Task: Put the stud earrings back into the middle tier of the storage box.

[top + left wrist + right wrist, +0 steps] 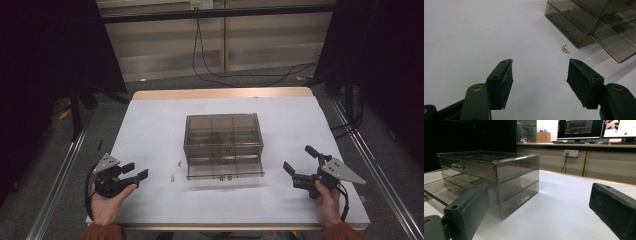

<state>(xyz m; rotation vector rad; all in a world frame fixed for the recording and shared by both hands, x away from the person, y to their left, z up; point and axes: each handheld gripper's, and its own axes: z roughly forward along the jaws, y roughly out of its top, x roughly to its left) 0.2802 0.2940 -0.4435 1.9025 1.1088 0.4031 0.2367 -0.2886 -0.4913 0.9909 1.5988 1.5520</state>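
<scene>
I hold my left claw [136,171] low over the white-covered desk [150,125], its jaws spread wide with nothing between them, and in the left gripper view the small gold-coloured metal ring-like piece [565,48] lies on the bare desk ahead, slightly toward the right-hand jaw and just beside the near corner of the smoky transparent plastic drawer cabinet [223,142]. From the high view I see that same piece [172,177] left of the cabinet's pulled-out bottom drawer [225,167], and a second tiny bit [179,162] a little farther back; I cannot tell what that one is. My right claw [298,168] waits on the other side of the cabinet, also wide open and holding nothing, and in the right gripper view the cabinet [494,177] stands to the left of its jaws. I judge the step is picking up the gold piece to put it in the open drawer. To do it well, I should ease the left claw forward and a touch to its right so the piece sits centred between the pads [505,82], bring the tips right down to the desk surface because the thing is so flat and small, close slowly so it does not skitter away toward the cabinet, and keep clear of the drawer's edge.
</scene>
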